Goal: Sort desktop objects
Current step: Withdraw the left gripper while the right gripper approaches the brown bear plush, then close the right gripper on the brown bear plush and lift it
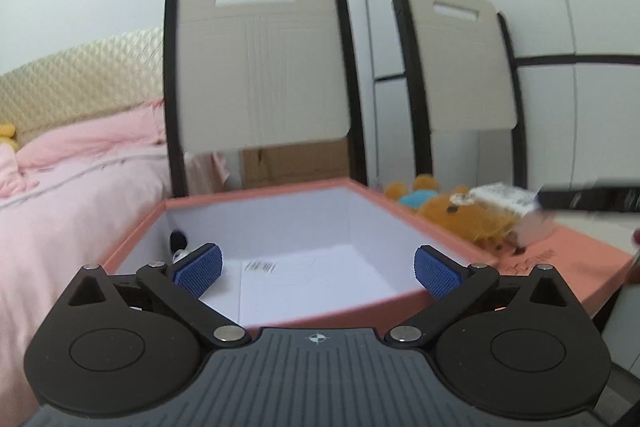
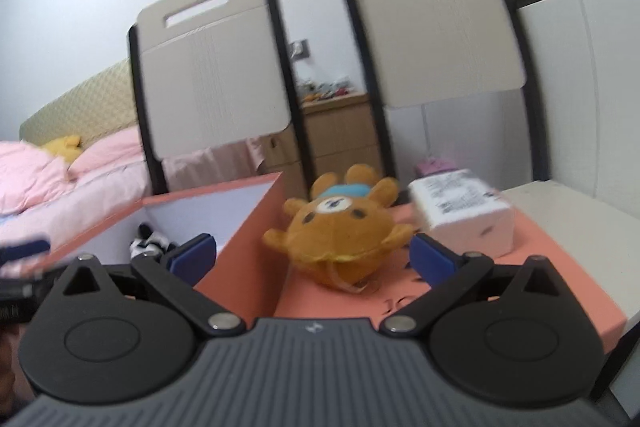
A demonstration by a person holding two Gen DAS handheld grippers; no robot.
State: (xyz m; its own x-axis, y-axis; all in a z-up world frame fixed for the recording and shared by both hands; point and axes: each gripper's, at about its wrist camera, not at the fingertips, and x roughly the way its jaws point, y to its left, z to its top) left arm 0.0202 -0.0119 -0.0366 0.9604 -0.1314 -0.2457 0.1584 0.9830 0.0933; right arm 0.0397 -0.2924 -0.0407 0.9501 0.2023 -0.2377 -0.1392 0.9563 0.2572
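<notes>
An open salmon box with a white inside sits ahead of my left gripper, which is open and empty over its near edge. A small black-and-white toy lies in the box's left corner; it also shows in the right wrist view. An orange plush bear lies on the salmon lid beside the box. A white packet lies behind the bear. My right gripper is open, its fingers on either side of the bear, close in front of it.
Two beige folding chairs stand behind the table. A pink bed is at the left. A wooden drawer unit stands at the back. The white tabletop shows at the right.
</notes>
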